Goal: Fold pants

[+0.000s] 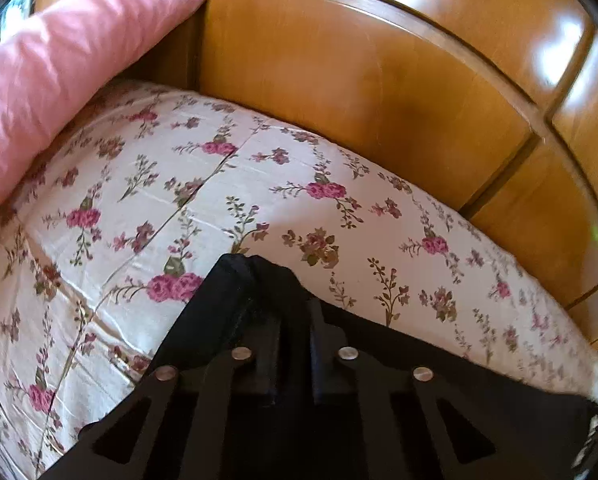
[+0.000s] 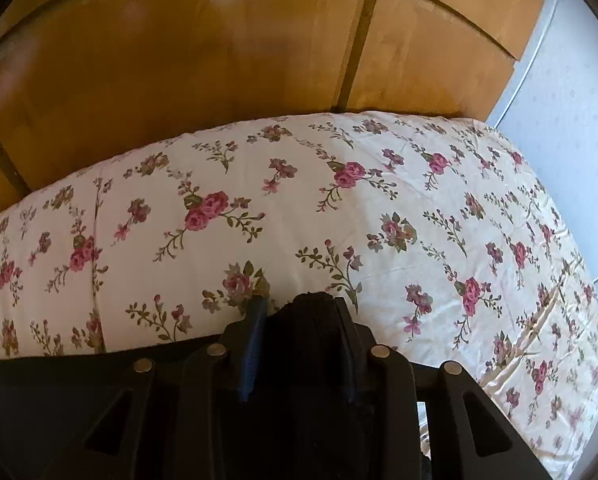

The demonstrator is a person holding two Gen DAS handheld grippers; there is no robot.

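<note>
Black pants [image 1: 235, 300] pinched in both tongs, left tongs [image 1: 295, 320] and right tongs [image 2: 299, 320] each clamped on fabric, held above the floral bed [image 2: 299, 208]. Judgement: keep the span taut and level, lay flat, well clear of pink pillow [image 1: 59, 64].

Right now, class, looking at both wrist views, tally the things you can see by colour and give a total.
Black: 3 (pants, left hand-held gripper, right hand-held gripper)
Pink: 1 (pillow)
Floral white: 1 (bedspread)
Brown wood: 1 (wardrobe)
Total: 6
</note>
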